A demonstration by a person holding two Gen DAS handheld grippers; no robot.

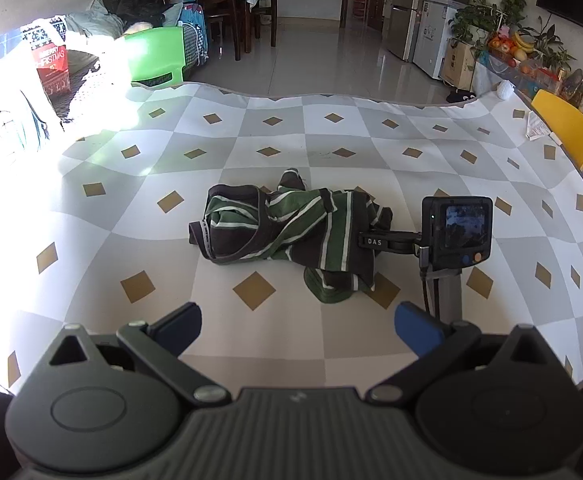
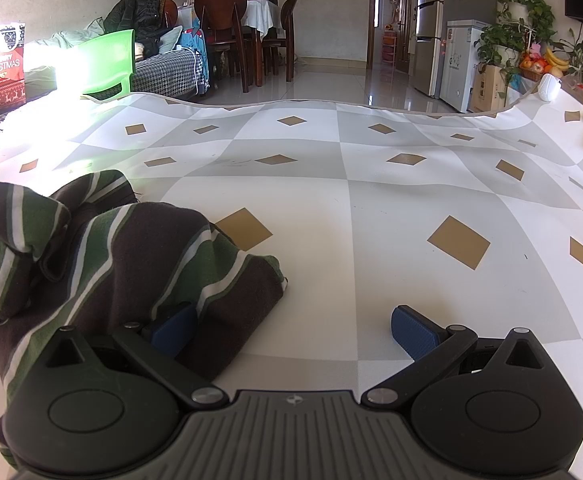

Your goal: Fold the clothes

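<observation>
Both grippers, left (image 1: 297,326) and right (image 2: 291,330), gape; right's finger touches the striped garment's (image 1: 287,232) edge.

Striped garment (image 2: 103,256) cut off by the left edge in the right wrist view, draped over one blue pad (image 2: 173,334) and half hiding it. Counter (image 1: 139,128) washed out by glare at far left. Small camera screen (image 1: 464,226) too blurred to read.
</observation>
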